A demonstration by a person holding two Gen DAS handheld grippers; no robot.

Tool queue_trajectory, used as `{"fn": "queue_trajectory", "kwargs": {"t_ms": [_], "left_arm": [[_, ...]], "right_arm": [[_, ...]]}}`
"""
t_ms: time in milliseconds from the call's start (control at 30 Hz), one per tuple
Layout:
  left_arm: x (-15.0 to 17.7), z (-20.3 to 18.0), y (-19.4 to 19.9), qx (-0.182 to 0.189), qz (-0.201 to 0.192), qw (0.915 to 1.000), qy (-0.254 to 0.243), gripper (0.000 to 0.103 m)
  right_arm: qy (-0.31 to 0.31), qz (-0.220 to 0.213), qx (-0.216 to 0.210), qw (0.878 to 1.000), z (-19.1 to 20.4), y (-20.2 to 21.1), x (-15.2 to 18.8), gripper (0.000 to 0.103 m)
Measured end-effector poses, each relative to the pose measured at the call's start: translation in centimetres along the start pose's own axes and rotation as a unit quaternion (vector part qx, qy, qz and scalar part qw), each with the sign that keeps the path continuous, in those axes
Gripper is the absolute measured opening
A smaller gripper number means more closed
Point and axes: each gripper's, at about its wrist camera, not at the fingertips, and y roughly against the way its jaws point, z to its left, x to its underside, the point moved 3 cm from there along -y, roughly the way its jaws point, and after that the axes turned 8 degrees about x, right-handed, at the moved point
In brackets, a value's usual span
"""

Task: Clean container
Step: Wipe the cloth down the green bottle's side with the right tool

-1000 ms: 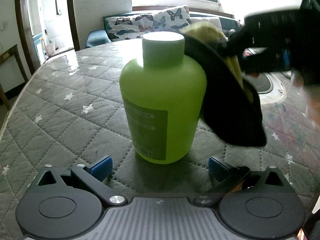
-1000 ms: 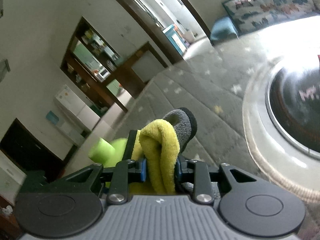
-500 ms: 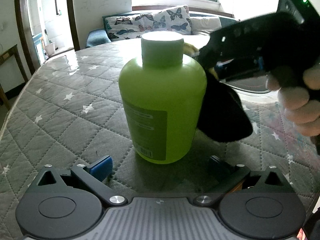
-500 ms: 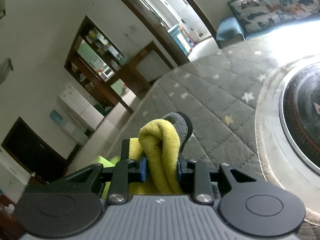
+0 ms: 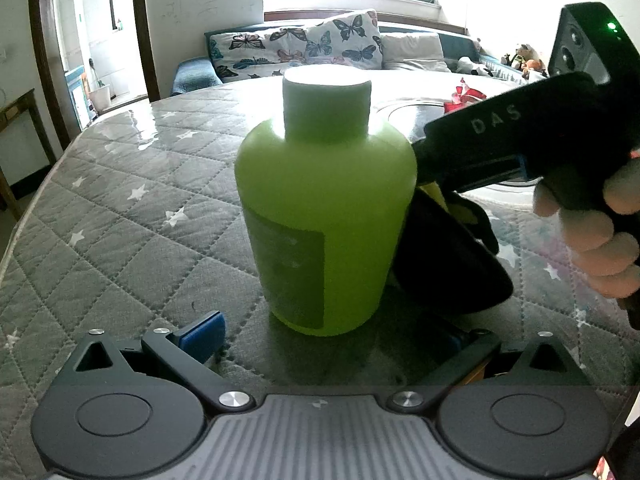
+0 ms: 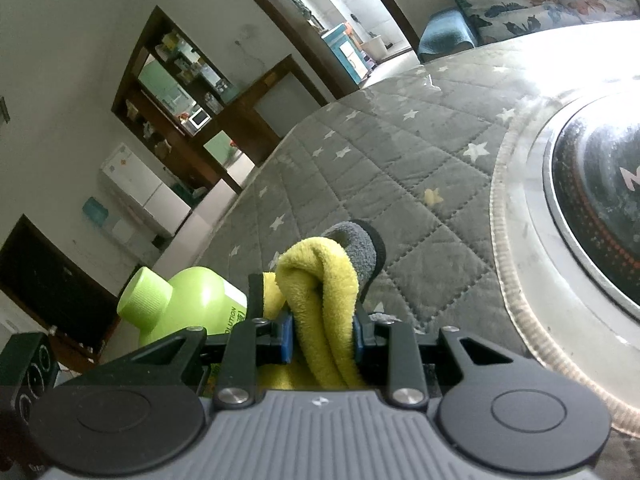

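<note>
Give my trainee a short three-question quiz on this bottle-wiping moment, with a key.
1. True or false: the left gripper is clamped on the green bottle.
2. What does the right gripper hold? A) a sponge B) a yellow and grey cloth C) a brush
3. In the left wrist view, on which side of the bottle does the cloth hang?

Key
1. False: its jaws stand wide, short of the bottle, which stands upright on the quilted table cover.
2. B: the jaws are shut on the cloth.
3. The picture's right side, against the bottle's body.
</note>
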Motion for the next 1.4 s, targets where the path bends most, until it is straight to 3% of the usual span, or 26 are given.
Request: {"fn": "queue_trajectory", "kwargs": {"t_ms": [400, 767, 1400], "left_arm": [[0.3, -0.1, 0.0, 0.001, -0.004, 1.0000, -0.003, 0.103], [0.3, -0.3, -0.1, 0.000, -0.006, 1.0000, -0.004, 0.103], [0.0, 0.1, 0.1, -0.011, -0.005, 0.9999, 0.003, 0.103]], "right_arm": [[-0.005, -0.004, -0.002, 1.000, 0.6, 1.5, 1.5, 0.027], [-0.009, -0.047, -0.060, 0.997, 2.5, 3.6, -1.9, 0.027], [0.003, 0.009, -0.025, 1.000, 1.0, -0.7, -0.4, 0.027]]}}
